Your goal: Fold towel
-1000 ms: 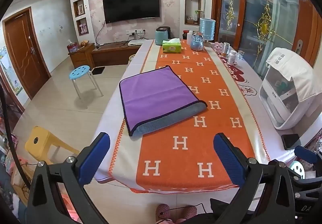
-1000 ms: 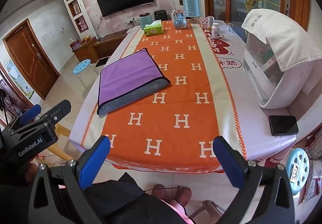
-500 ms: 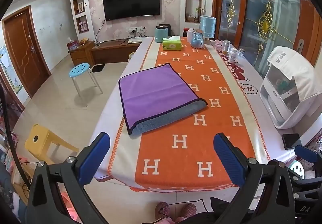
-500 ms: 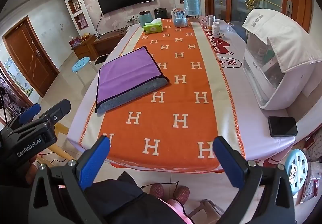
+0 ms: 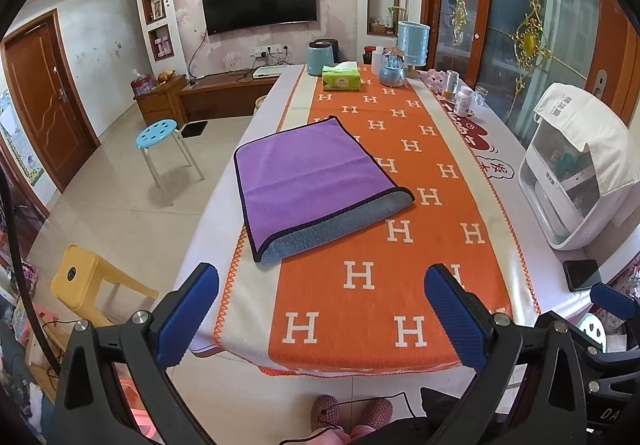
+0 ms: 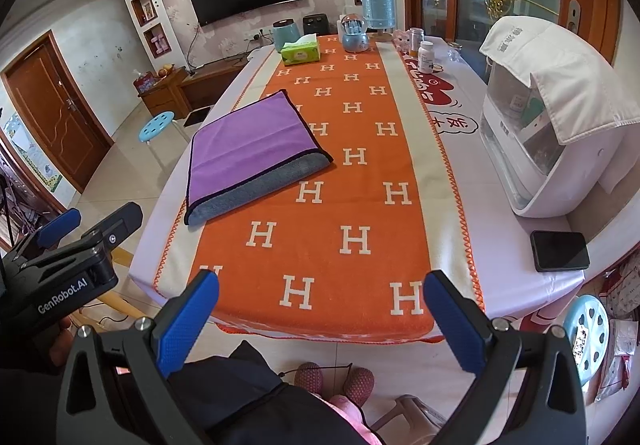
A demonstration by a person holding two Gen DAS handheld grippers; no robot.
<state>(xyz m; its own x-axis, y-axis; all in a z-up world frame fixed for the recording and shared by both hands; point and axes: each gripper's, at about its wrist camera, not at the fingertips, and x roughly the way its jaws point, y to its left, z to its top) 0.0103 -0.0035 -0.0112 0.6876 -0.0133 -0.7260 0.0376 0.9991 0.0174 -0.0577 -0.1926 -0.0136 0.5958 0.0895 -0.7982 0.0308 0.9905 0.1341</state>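
From the left wrist view, the left gripper [image 5: 320,293] hung back off the near end of the desk [image 5: 532,245], its blue-padded jaws spread wide and released, nothing between them. Ahead, the purple towel [image 5: 308,181] lay flat on the orange H-patterned runner [image 5: 400,285], well apart from the gripper, already doubled over once by the look of it, its grey underside showing along the near edge as a rolled lip. A green tissue box [image 5: 341,78] and a pill bottle [image 5: 463,101] stood far down the desk. Over to the right wrist view: the right gripper [image 6: 320,297] also hovered short of the desk's near edge, jaws released and empty, with the left gripper visible low at the left side. The towel sat left of centre on the runner, hanging partly onto the pale border; a black phone [image 6: 559,250] rested near the right corner beside a white appliance [image 6: 552,149]. The risk from here, I'd say: pinching only the purple top layer at that loose lip would peel the fold open instead of carrying it. A deep bite could also snag the runner and drag it, bottles and all. And uneven lifts from the two sides would skew the next fold.
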